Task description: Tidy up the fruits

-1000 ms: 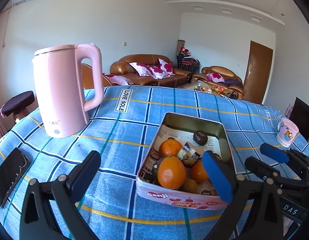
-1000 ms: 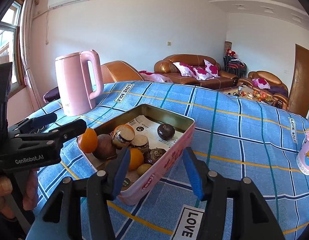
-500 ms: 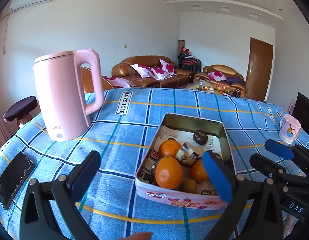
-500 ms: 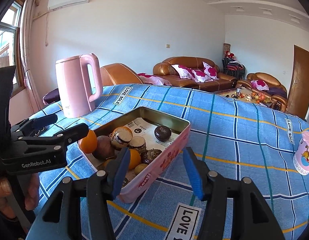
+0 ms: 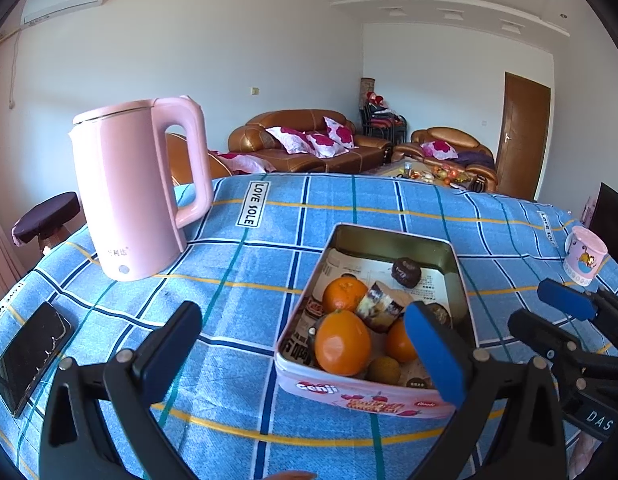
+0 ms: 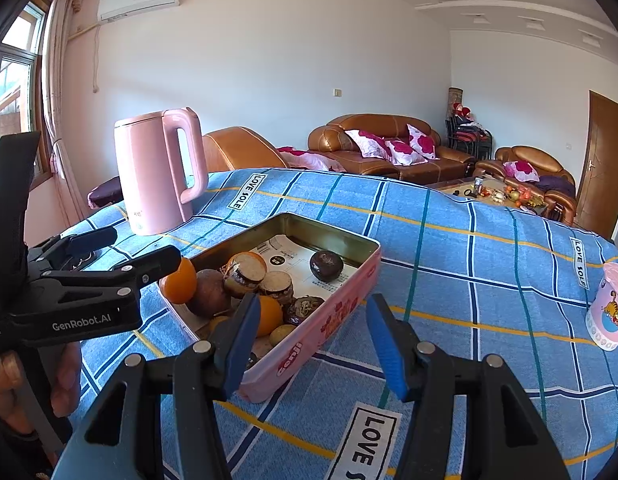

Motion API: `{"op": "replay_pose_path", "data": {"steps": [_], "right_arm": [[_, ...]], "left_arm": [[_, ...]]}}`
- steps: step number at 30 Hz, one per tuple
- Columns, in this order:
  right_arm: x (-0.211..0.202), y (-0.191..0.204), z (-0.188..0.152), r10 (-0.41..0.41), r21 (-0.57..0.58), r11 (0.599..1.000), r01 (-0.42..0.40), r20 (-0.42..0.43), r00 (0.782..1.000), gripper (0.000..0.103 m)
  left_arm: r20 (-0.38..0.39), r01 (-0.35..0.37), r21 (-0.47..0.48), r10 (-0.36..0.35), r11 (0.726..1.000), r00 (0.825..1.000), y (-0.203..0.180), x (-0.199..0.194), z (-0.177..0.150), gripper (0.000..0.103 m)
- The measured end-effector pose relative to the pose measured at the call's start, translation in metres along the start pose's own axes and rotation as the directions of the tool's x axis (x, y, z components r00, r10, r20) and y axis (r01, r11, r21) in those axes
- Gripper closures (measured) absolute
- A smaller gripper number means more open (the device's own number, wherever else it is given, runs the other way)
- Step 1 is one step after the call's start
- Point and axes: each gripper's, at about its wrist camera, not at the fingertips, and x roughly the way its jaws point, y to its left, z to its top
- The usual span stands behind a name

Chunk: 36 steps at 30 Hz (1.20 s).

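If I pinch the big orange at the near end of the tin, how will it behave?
The big orange looks round and smooth-skinned, so it may squirm between flat pads. It sits on other fruit against the tin wall, so lifting it probably shifts its neighbours. Set on the bare cloth, it would likely roll.

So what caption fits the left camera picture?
Open left gripper hovers before a tin of oranges beside a pink kettle.
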Motion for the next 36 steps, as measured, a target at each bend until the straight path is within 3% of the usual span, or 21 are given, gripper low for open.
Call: {"op": "replay_pose_path", "data": {"steps": [27, 36], "right_arm": [[-0.012, -0.003, -0.004, -0.009, -0.008, 1.0, 0.009, 0.019, 1.0, 0.046], [-0.016, -0.013, -0.005, -0.019, 0.005, 1.0, 0.019, 0.017, 1.0, 0.046]], "left_arm": [[0.01, 0.0, -0.01, 0.0, 1.0, 1.0, -0.004, -0.009, 0.002, 0.0], [0.026, -0.009, 0.035, 0.008, 0.999, 1.0, -0.013, -0.011, -0.001, 0.0]]}}
